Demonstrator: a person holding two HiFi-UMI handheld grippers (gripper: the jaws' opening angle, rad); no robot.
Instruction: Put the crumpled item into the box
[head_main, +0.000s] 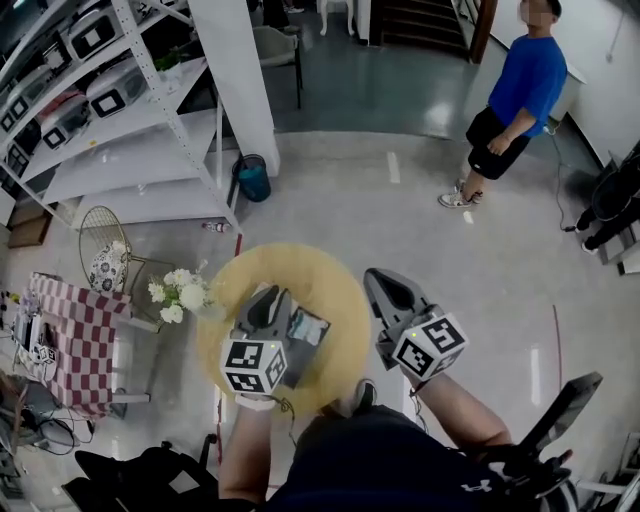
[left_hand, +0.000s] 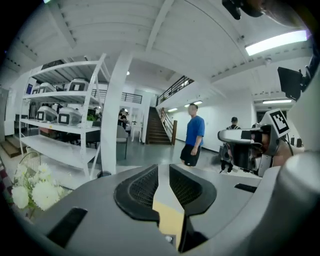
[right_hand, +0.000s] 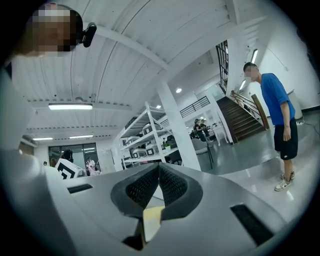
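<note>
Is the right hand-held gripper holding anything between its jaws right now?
No, the right hand-held gripper has its jaws closed tip to tip with nothing between them.

**A white hall with a shining grey floor**

The floor (head_main: 400, 200) is grey and glossy, with a few pale marks on it. A square white pillar (head_main: 240, 80) stands beside tall white shelves (head_main: 130, 130) (pale boxes sit on their boards). Behind, a dark staircase (left_hand: 156, 127) goes up to a railed gallery. The ceiling (right_hand: 130, 65) is white with beams, and a long tube lamp (left_hand: 275, 42) is lit. Near the shelves stand a blue bin (head_main: 252, 178), a wire chair (head_main: 100, 240), a checked-cloth table (head_main: 75, 335) and a round yellow table (head_main: 320, 275).
</note>
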